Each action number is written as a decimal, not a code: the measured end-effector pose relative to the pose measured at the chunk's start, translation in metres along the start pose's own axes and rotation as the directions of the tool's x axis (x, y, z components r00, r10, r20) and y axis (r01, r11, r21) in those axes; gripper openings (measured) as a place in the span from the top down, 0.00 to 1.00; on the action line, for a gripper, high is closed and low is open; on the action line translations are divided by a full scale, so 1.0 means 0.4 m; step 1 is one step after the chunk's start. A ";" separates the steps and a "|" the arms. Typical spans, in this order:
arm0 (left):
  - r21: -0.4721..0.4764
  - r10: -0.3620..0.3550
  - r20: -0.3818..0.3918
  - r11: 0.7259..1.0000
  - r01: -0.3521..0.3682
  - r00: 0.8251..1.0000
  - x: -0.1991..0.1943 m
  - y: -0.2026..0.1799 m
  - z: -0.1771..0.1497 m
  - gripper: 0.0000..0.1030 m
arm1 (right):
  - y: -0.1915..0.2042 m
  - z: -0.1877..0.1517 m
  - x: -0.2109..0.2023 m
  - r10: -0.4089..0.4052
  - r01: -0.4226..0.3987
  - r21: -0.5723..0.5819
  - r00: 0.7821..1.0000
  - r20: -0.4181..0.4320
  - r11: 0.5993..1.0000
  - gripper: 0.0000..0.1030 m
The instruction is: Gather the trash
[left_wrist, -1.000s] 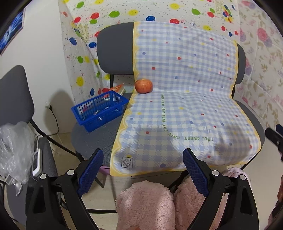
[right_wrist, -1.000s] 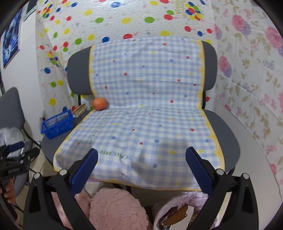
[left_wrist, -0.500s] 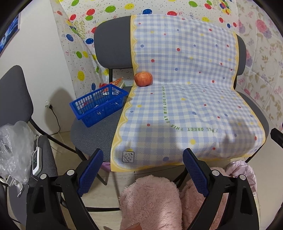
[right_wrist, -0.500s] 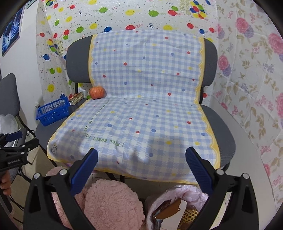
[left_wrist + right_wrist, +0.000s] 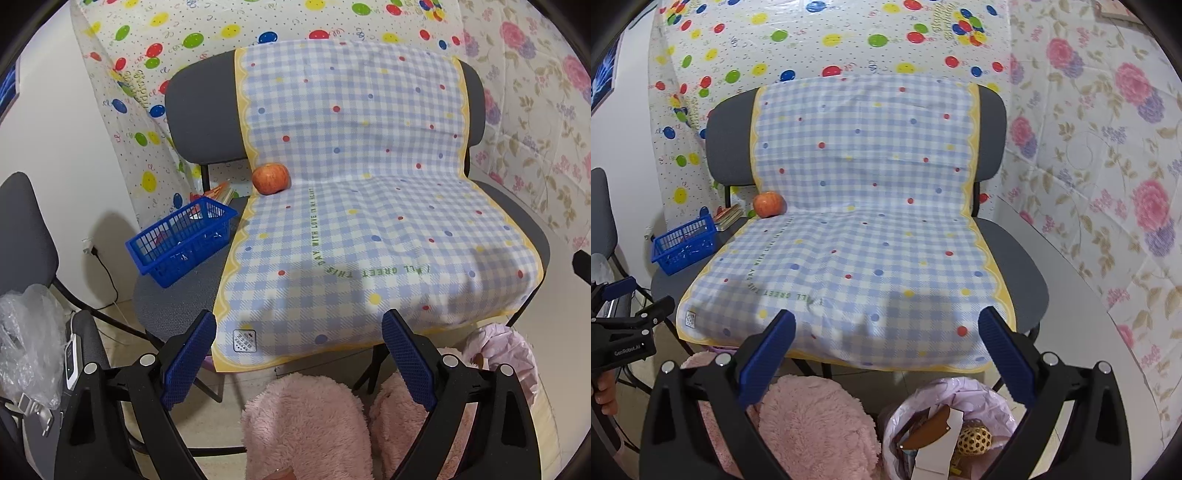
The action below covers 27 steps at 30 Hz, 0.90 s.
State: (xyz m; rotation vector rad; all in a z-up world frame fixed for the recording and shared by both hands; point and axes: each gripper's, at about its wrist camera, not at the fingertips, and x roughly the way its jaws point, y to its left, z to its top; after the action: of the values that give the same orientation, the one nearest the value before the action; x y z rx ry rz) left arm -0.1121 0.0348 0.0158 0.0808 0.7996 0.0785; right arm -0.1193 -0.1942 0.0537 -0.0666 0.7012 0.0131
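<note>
Both the left gripper (image 5: 299,354) and right gripper (image 5: 886,343) gape wide and empty before the chair (image 5: 1015,258), where the apple (image 5: 271,178), likely firm, smooth and roll-prone, sits at the seat's back-left, best pinched across its middle.

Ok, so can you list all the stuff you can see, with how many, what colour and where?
apple: one, red-orange, at the back left of the checked cloth
checked cloth: one, blue and white with yellow edge, draped over the chair
chair: one, grey, in the middle
basket: one, blue, on the seat left of the cloth
trash bag: one, pink, on the floor in front, holding scraps
fluffy slippers: two, pink, on the floor
left gripper: open, holding nothing
right gripper: open, holding nothing
</note>
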 end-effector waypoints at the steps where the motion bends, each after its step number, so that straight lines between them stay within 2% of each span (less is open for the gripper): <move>1: 0.001 0.003 -0.002 1.000 -0.003 1.000 0.002 -0.001 -0.001 0.12 | -0.003 -0.002 0.000 -0.001 0.001 0.004 1.000 -0.003 1.000 0.06; 27: -0.011 -0.006 -0.018 1.000 0.006 1.000 0.008 -0.009 -0.013 0.12 | 0.002 -0.013 0.022 0.007 -0.007 0.023 1.000 -0.025 1.000 0.06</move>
State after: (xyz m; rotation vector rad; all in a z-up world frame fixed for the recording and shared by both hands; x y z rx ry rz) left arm -0.1133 0.0318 0.0096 0.0674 0.8169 0.0779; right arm -0.1159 -0.1940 0.0440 -0.0427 0.7267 0.0110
